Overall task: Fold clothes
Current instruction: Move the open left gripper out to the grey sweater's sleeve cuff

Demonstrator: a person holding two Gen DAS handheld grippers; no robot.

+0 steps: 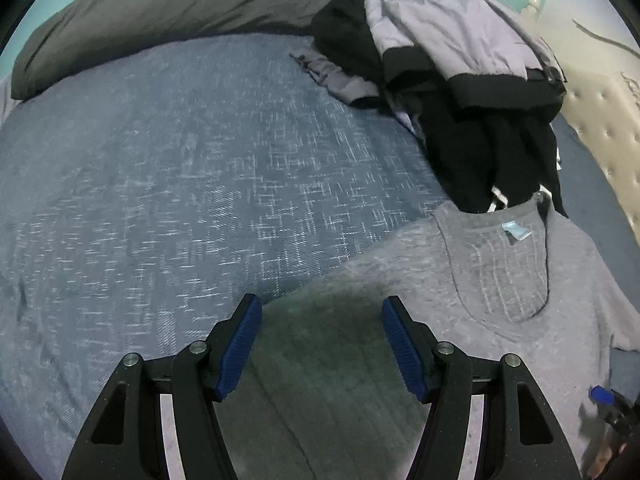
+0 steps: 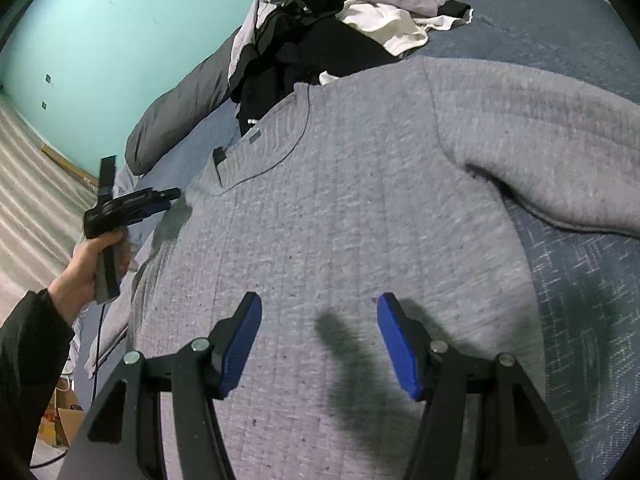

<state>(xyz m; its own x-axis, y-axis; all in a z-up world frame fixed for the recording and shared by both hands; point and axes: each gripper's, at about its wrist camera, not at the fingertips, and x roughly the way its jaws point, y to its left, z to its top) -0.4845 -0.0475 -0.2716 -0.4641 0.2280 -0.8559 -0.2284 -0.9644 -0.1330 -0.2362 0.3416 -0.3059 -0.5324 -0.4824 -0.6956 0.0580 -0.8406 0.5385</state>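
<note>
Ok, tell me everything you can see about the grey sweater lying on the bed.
The grey sweater is a heathered, ribbed-looking knit with a round neckline and a pale blue tag inside the collar. It lies spread flat on the blue bedspread, one sleeve stretched sideways. Its collar end meets the pile of clothes. Both open grippers hover over it, neither gripping.

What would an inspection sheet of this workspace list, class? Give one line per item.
Surface: bed with blue patterned cover.
Job's things: grey sweater laid flat, neck toward the pile.
Clutter: pile of black, lilac and white clothes; dark duvet.
Grippers: left gripper open over sweater edge; right gripper open over sweater body.
Cables: thin black cable below the left hand.
Surroundings: teal wall, tufted headboard.
</note>
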